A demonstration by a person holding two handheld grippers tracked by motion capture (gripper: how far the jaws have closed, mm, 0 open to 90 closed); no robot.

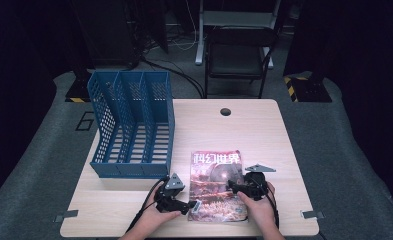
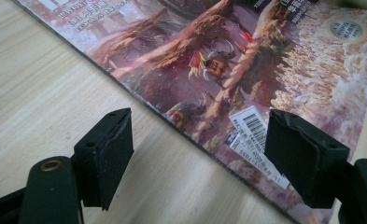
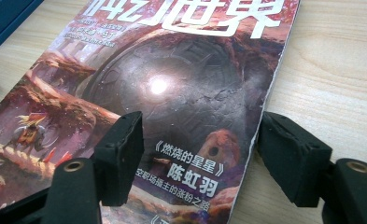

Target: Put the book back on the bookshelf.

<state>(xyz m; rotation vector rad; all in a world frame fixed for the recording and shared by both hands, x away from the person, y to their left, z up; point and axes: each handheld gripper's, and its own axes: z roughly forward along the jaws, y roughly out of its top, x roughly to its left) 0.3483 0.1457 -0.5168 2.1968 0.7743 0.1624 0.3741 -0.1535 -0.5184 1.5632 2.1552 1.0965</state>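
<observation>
while both jaws stand open, nothing held, the magazine (image 1: pixel 216 185) (flat on the table (image 1: pixel 264 135)) is straddled by the left gripper (image 1: pixel 193 205) and right gripper (image 1: pixel 232 188); closing on its edges is judged next.

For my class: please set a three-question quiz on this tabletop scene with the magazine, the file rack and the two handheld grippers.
1. True or false: the magazine stands inside the blue file rack.
2. Which edge of the magazine does the left gripper straddle? A. its left edge B. its top edge
3. Fill in: the right gripper has its jaws ____.

Key: 1 false, it lies flat on the table; 2 A; 3 open.
</observation>
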